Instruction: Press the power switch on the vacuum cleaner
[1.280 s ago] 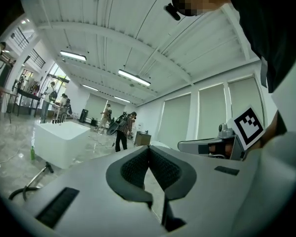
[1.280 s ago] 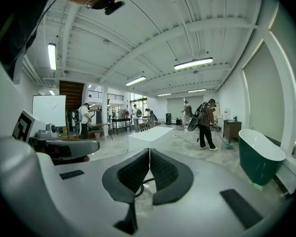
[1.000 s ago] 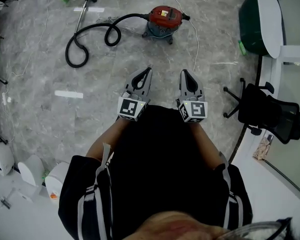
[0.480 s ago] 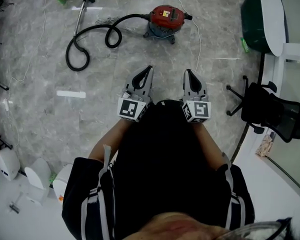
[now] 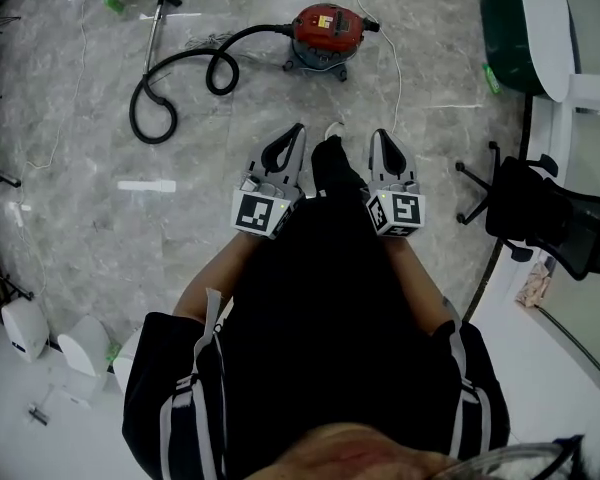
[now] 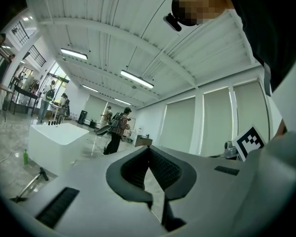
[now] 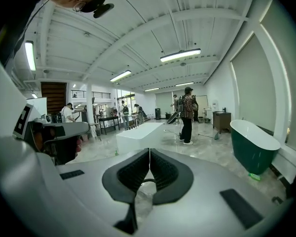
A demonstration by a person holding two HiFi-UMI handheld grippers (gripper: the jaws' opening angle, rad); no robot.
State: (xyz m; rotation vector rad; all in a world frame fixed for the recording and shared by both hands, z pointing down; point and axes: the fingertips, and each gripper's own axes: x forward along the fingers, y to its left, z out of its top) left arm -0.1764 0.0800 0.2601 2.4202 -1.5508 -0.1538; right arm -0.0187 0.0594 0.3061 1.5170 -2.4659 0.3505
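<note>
In the head view the red vacuum cleaner (image 5: 327, 33) stands on the grey marble floor, far ahead of both grippers. Its black hose (image 5: 180, 78) loops away to the left and ends in a metal wand (image 5: 152, 30). My left gripper (image 5: 298, 131) and right gripper (image 5: 378, 137) are held side by side at waist height and point toward the vacuum, well short of it. Both are shut with nothing between the jaws, which the left gripper view (image 6: 149, 148) and the right gripper view (image 7: 149, 151) also show. The vacuum's body is not visible in either gripper view.
A dark green bathtub (image 5: 520, 38) stands at the far right, with a black office chair (image 5: 545, 218) nearer on the right. Small white units (image 5: 20, 323) sit at the lower left. My own foot (image 5: 332, 158) is between the grippers. Several people stand by a white platform (image 7: 138, 132) in the distance.
A leg and foot have swung forward between the two grippers. Both grippers have edged slightly toward the vacuum and stay shut.
</note>
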